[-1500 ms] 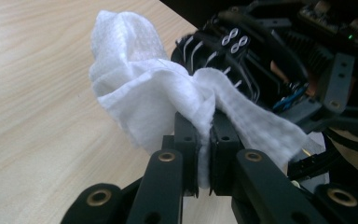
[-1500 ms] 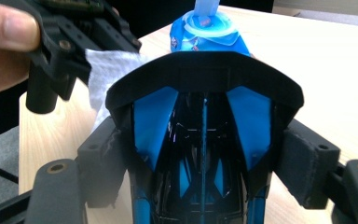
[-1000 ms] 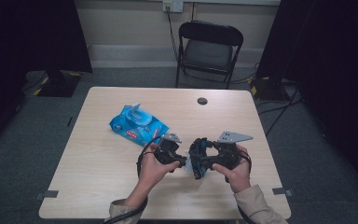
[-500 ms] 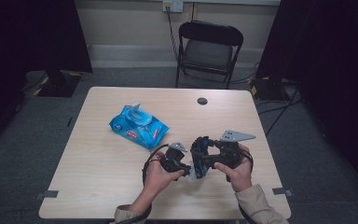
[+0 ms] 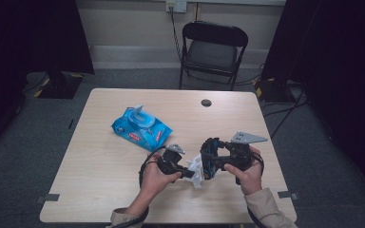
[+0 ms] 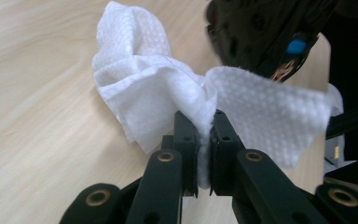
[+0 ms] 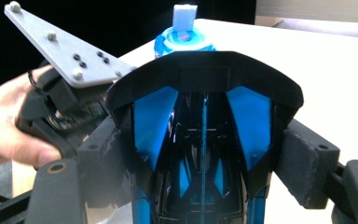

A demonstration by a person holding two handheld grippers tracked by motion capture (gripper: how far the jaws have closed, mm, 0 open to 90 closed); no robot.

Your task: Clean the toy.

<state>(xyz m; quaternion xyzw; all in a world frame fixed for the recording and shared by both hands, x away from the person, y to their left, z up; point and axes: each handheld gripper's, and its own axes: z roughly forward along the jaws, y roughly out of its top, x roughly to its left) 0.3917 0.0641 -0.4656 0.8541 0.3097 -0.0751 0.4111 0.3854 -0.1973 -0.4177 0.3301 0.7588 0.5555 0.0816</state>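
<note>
Crumpled white textured wipe (image 6: pixel 168 88) pinched between pressed-together jaws of left gripper (image 6: pixel 204 140), bunched just above light wooden bench (image 5: pixel 100 166). Right gripper (image 7: pixel 204 154) jaws clamp glossy black-and-blue toy car (image 7: pixel 204 140), just beside wipe.

Right gripper (image 7: pixel 204 154) clamped on a black-and-blue toy car (image 7: pixel 204 140).
Grey pads press its flanks. Behind: left hand (image 7: pixel 9 126) with grey plate (image 7: pixel 60 49); blue wipes pack (image 7: pixel 184 39) on table (image 7: pixel 335 70).
</note>
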